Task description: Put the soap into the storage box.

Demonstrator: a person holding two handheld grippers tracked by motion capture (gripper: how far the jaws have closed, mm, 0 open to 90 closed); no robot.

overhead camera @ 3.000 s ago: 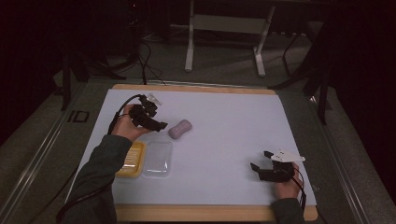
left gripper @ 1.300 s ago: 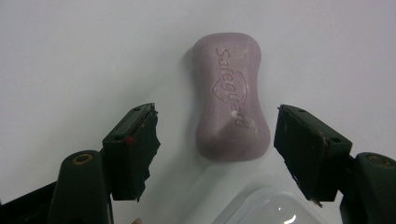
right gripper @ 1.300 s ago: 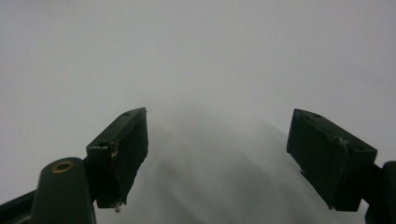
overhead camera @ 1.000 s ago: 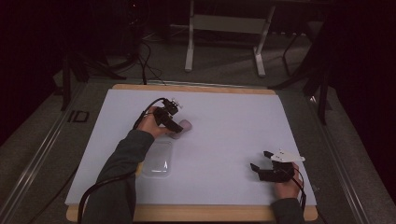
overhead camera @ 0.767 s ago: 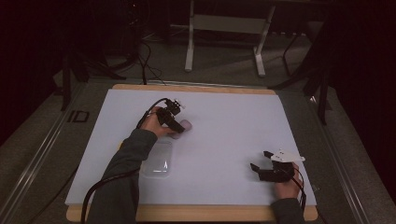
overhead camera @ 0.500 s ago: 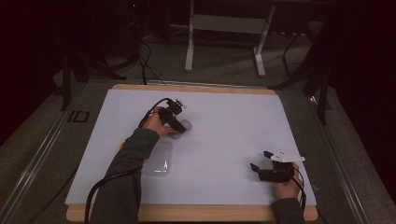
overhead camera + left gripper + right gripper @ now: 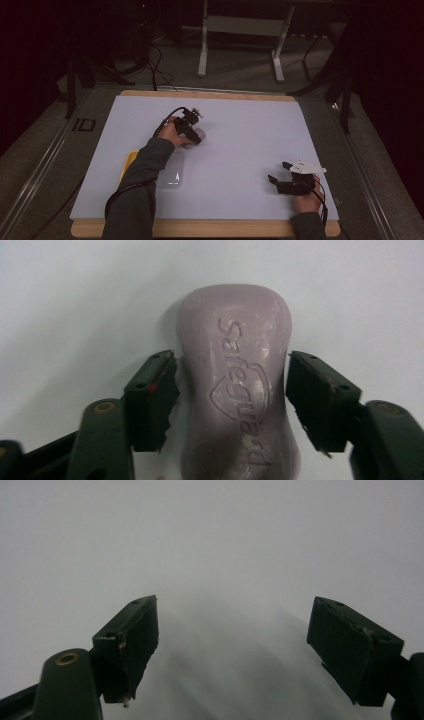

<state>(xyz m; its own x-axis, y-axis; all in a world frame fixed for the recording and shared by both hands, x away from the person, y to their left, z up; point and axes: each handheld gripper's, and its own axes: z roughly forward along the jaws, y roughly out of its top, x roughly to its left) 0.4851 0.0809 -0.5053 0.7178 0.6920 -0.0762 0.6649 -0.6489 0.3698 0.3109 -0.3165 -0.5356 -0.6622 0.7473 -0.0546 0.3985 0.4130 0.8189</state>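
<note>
On the white worktop (image 7: 250, 130), a little left of centre and nearer the far edge than the near one, we see in the high view that our left gripper (image 7: 192, 131) has come down over the soap (image 7: 200, 134); three seconds ago it hung to the left of the bar, and since then it has moved rightward over it. We judge that the reach is over and the grasp is the step in hand. Near the left edge a yellow tray (image 7: 127, 162) and a clear lid (image 7: 172, 175) lie side by side, partly under our left sleeve, well apart from the soap. Our right gripper (image 7: 280, 177) rests near the near right corner, where it was before, taking no part. In the left gripper view the soap (image 7: 235, 385) lies flat with its embossed face up. Its long axis runs straight away from the camera, between the jaws, with the rounded far end pointing up the picture and the near end passing out of frame at the bottom. The jaws stand either side of its narrow waist, the right one touching or nearly so, the left one a sliver off, so the left gripper (image 7: 230, 400) is not yet clamped. In the right gripper view the right gripper (image 7: 232, 645) gapes wide over bare worktop (image 7: 210, 540), holding nothing.
</note>
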